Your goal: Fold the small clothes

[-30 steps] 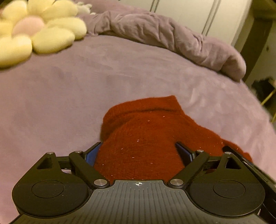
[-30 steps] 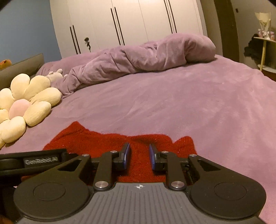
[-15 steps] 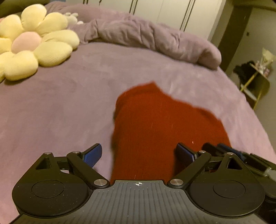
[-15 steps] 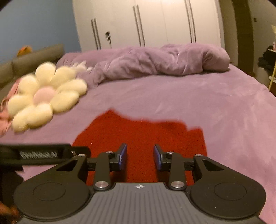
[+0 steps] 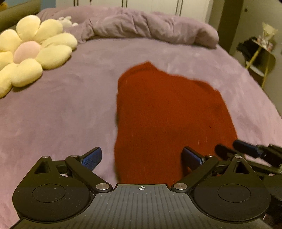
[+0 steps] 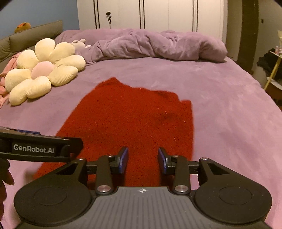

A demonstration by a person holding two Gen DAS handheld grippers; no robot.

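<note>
A red knitted garment lies flat on the purple bed, near the middle, with a flower cushion at far left and a bunched duvet along the far edge; the left gripper hangs above the garment's near end, jaws wide and opening further, pads clear of the cloth; the left view alone shows a yellow-legged side table at right; the right view alone shows white wardrobe doors, a blue wall and a hand at left; the right gripper has its jaws partly apart and opening, holding nothing.
</note>
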